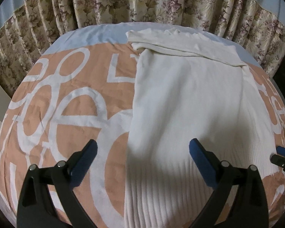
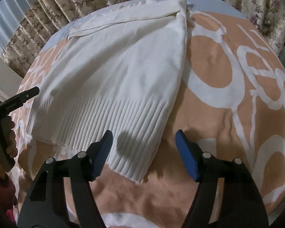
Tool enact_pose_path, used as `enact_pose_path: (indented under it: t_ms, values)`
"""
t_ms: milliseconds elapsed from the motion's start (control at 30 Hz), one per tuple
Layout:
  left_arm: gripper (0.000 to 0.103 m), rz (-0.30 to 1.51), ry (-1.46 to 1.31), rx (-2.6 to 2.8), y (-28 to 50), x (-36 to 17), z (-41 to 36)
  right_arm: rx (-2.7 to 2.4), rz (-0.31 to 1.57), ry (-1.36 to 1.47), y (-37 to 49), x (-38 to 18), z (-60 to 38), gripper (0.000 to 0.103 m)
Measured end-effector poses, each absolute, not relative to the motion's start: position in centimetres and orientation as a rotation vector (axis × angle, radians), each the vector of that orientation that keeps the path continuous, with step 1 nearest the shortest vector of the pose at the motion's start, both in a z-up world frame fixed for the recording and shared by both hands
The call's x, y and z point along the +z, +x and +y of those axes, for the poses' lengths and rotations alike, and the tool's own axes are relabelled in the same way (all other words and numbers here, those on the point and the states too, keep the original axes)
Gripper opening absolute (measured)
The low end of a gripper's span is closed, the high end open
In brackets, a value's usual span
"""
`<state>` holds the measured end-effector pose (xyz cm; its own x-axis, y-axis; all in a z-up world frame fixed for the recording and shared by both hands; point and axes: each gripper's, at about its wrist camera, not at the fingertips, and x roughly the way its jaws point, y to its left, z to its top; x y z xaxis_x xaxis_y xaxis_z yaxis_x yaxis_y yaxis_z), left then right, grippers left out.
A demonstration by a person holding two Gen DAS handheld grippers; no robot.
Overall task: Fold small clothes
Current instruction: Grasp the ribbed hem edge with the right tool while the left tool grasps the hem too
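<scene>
The right gripper (image 2: 143,138) stands with its blue-padded jaws apart and nothing pinched, straddling the near right corner of the white knit garment (image 2: 112,72); the ribbed hem (image 2: 96,121) passes beneath its left pad, while the right pad hangs over bare bedspread (image 2: 218,114). The left gripper (image 1: 143,148) is likewise spread wide and holds nothing, with the garment's left edge running between its pads (the ribbing lies just ahead of them). Beyond both, the garment lies flat on the peach bedspread with large white lettering, a sleeve (image 1: 182,45) folded across its far end. Floral curtains (image 1: 142,1) hang behind the bed. At the right-wrist view's left border, a hand (image 2: 10,138) grips the left tool's handle.
</scene>
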<state>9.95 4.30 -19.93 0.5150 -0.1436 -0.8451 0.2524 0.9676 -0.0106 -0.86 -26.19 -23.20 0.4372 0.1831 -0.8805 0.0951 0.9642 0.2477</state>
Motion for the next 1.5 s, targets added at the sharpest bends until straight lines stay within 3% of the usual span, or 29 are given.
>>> enact_pose_path:
  t_ms: [133, 400, 900, 1067, 1200, 1267, 1300, 1400, 1500]
  values:
    - [0.098, 1.012, 0.126, -0.241, 9.5, -19.9, 4.7, 0.054, 1.136, 0.315, -0.6, -24.0, -26.5, 0.059]
    - [0.097, 1.075, 0.089, -0.278, 7.8, -20.5, 5.5, 0.113, 1.123, 0.318, -0.4, -23.9, -26.6, 0.015]
    - [0.097, 1.174, 0.111, -0.340, 5.6, -22.4, 5.9, 0.126, 1.091, 0.299, -0.8, -22.8, -28.5, 0.011]
    - [0.076, 1.191, 0.135, -0.371, 5.2, -22.3, 5.3, 0.131, 1.100, 0.267, -0.7, -22.7, -28.1, 0.011]
    - [0.067, 1.190, 0.135, -0.396, 5.5, -22.4, 5.2, 0.142, 1.117, 0.266, -0.5, -23.0, -28.1, 0.011]
    - [0.052, 1.178, 0.151, -0.397, 5.7, -22.4, 5.1, 0.146, 1.119, 0.268, -0.5, -23.0, -28.0, 0.011]
    - [0.050, 1.176, 0.151, -0.398, 5.8, -22.3, 5.1, 0.149, 1.118, 0.269, -0.4, -22.9, -27.9, 0.011]
    - [0.019, 1.184, 0.108, -0.433, 6.3, -22.1, 5.4, 0.154, 1.114, 0.265, -0.1, -22.7, -27.8, 0.011]
    - [0.016, 1.202, 0.078, -0.449, 6.7, -22.0, 5.7, 0.162, 1.110, 0.267, 0.1, -22.4, -27.9, 0.011]
